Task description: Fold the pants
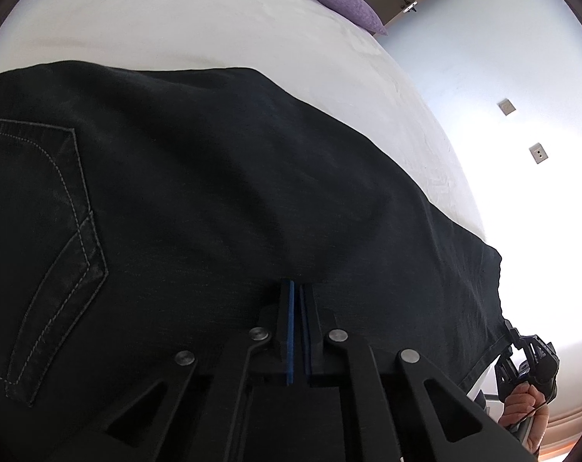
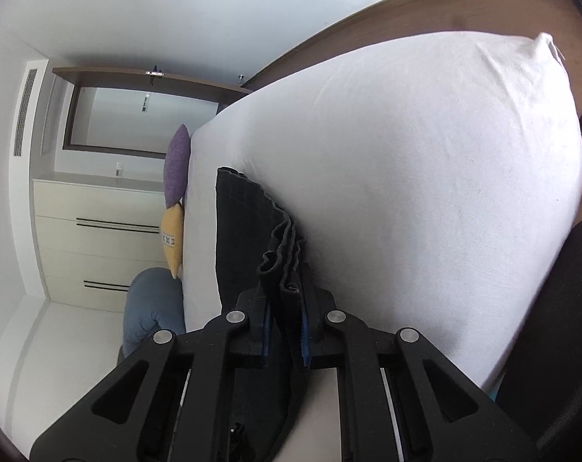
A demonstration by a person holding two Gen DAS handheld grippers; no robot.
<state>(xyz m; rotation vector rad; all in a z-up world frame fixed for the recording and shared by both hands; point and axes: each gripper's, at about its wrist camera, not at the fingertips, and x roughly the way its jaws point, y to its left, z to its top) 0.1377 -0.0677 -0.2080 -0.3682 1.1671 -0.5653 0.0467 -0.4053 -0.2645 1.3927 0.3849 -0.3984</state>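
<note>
White bed [image 1: 213, 30]: left fingers [image 1: 297, 288] and right fingers [image 2: 285, 300] both pinch black pants [image 1: 213, 177]

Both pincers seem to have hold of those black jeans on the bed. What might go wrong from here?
The right gripper pinches only the bunched hem ends of the black jeans; a layer might slip out when lifted. The left gripper is shut on a thin fold of cloth, so it may grab just the top layer. The jeans lie near the edge of the white bed sheet, so a loose end might slide off.
</note>
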